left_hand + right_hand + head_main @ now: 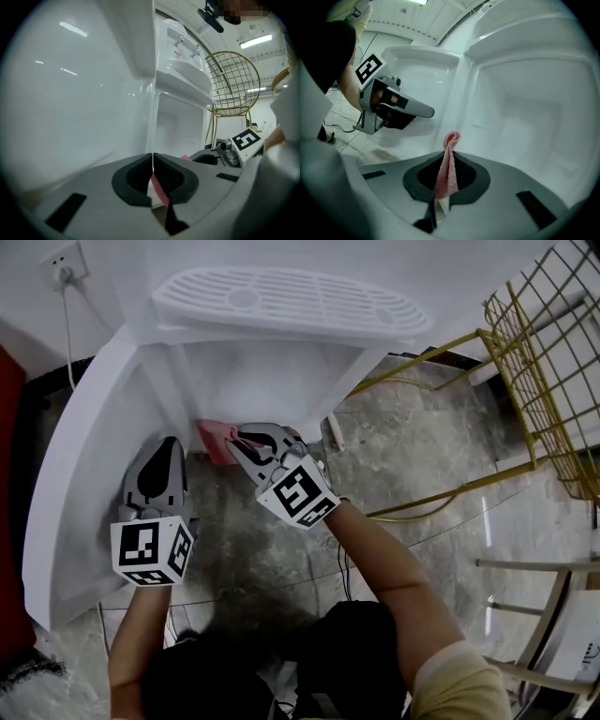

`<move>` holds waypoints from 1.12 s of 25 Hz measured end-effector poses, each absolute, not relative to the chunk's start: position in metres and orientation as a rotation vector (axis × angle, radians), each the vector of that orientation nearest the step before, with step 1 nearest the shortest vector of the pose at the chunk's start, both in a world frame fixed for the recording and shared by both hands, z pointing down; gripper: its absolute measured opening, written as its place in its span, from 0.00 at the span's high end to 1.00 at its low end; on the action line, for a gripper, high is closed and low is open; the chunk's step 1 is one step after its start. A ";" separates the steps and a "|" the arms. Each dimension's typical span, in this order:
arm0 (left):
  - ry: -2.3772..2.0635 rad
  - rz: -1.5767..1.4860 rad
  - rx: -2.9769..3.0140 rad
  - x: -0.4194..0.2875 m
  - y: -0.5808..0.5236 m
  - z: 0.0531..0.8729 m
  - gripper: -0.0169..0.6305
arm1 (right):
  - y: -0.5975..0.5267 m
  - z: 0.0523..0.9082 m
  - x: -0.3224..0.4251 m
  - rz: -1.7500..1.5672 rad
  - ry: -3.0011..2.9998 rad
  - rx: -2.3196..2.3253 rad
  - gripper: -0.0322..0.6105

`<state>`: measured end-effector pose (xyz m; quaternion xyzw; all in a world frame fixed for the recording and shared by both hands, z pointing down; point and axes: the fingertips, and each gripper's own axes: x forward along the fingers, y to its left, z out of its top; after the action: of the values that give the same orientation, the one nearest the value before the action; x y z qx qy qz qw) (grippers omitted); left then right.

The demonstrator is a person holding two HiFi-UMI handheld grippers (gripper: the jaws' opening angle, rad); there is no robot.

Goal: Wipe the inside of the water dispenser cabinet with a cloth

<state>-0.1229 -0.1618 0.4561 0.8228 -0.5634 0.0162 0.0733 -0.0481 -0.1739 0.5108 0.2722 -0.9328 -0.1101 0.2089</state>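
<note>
From above, the white water dispenser's cabinet [272, 376] stands open under the drip grille [281, 298], with its door [80, 465] swung out to the left. My right gripper [242, 439] is shut on a pink cloth [216, 439] at the cabinet's bottom front edge. In the right gripper view the cloth [446, 168] stands folded between the jaws, facing the cabinet's inner wall [525, 117]. My left gripper [167, 446] is shut and holds nothing, just inside the door [70, 93]. A pink strip of cloth [160, 191] shows behind its pads.
A gold wire chair [553, 362] stands to the right of the dispenser, its legs crossing the marble floor [422, 446]. A wall socket [64, 263] with a cable is at the back left. The person's knees are at the bottom.
</note>
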 end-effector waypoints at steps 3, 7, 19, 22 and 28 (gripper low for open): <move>-1.685 0.050 2.465 -0.123 -0.162 0.459 0.95 | -0.171 0.523 -0.060 -0.353 -2.554 0.716 0.91; -1.666 0.065 2.474 -0.119 -0.160 0.462 0.95 | -0.171 0.551 -0.067 -0.388 -2.453 0.671 0.91; -1.659 0.069 2.440 -0.123 -0.162 0.471 0.95 | -0.195 0.600 -0.047 -0.447 -2.153 0.700 0.91; -1.656 0.078 2.439 -0.120 -0.163 0.473 0.95 | -0.200 0.606 -0.030 -0.451 -2.100 0.733 0.91; -1.631 0.103 2.452 -0.112 -0.162 0.476 0.95 | -0.206 0.609 0.006 -0.416 -2.054 0.810 0.91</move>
<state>-0.1117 -0.1616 0.4755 0.8281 -0.5510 0.0349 0.0972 0.0056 -0.2059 0.6087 0.3249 -0.8241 -0.1671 0.4328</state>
